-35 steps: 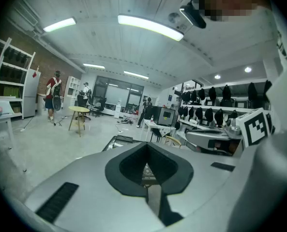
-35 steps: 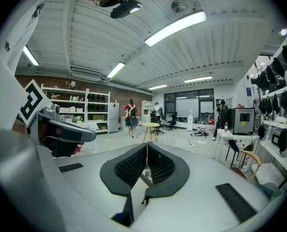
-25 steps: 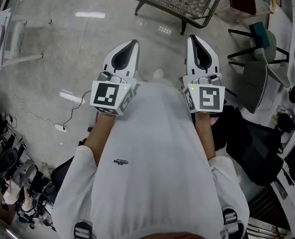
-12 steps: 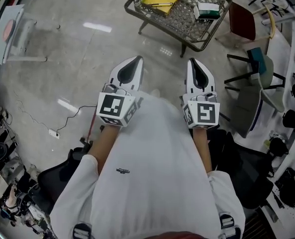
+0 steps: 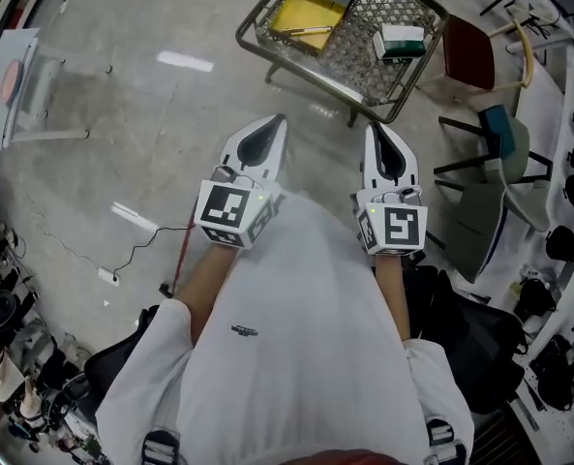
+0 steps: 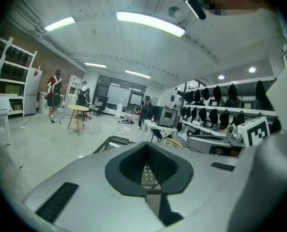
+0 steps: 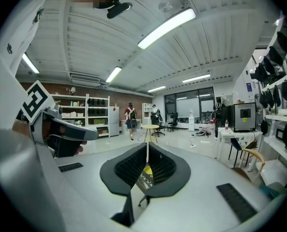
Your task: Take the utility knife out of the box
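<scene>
A flat yellow box (image 5: 311, 13) lies on a low wire-mesh table (image 5: 267, 51) at the top of the head view. A thin object rests across it, too small to tell whether it is the utility knife. My left gripper (image 5: 281, 117) and right gripper (image 5: 374, 126) are held side by side in front of the person's white shirt, both pointing at the table. Each has its jaws met at the tip with nothing between them. Through the hollow of the right gripper (image 7: 147, 144) I see a bit of the yellow box (image 7: 147, 169). The left gripper (image 6: 147, 143) frames only mesh (image 6: 148, 175).
A white and green carton (image 5: 399, 41) sits on the mesh table's right part. A red chair (image 5: 470, 51) and a teal chair (image 5: 504, 134) stand to the right. A cable (image 5: 146, 235) runs across the concrete floor on the left. A white stand (image 5: 20, 85) is at far left.
The mesh table has come further into the head view and nearer to both grippers, which moved forward together. Both pairs of jaws have stayed closed.
</scene>
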`<action>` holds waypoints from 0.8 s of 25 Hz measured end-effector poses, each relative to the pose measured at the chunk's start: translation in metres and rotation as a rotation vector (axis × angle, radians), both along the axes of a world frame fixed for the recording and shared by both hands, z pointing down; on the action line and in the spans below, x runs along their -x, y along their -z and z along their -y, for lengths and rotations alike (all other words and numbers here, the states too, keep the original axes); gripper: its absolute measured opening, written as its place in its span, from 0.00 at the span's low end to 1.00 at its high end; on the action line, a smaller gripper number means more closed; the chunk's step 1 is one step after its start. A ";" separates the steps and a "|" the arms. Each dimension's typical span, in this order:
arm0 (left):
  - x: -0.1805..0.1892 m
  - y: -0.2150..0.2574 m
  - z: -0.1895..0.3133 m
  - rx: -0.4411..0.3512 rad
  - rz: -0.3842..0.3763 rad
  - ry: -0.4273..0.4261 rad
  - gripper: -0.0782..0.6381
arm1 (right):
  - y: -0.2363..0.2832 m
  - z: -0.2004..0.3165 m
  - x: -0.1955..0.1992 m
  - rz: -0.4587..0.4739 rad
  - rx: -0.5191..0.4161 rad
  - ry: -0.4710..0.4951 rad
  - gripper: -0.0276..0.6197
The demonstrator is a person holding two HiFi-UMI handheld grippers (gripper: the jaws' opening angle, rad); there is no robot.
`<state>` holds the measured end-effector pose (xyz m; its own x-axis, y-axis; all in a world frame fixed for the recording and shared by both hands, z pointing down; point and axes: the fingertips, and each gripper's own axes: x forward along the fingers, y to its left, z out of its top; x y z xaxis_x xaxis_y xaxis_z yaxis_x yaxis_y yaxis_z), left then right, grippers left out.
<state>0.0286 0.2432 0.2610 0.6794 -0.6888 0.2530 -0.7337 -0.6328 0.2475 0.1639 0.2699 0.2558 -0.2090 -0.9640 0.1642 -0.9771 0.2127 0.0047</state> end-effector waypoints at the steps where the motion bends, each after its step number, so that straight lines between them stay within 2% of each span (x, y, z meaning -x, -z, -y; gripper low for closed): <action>1: 0.000 0.000 0.010 -0.002 -0.001 -0.001 0.11 | -0.002 0.010 -0.002 0.004 0.005 -0.005 0.04; 4: 0.008 0.000 0.048 -0.005 -0.005 0.008 0.11 | -0.005 0.047 -0.001 0.020 0.018 -0.017 0.04; 11: 0.040 0.006 0.145 0.009 -0.032 0.046 0.11 | 0.007 0.143 0.020 -0.031 0.022 0.009 0.04; 15: 0.059 0.015 0.193 -0.012 -0.048 0.047 0.11 | 0.012 0.194 0.035 -0.059 0.009 0.009 0.04; 20: 0.070 0.015 0.236 -0.002 -0.073 0.031 0.11 | 0.017 0.239 0.044 -0.087 -0.004 -0.007 0.04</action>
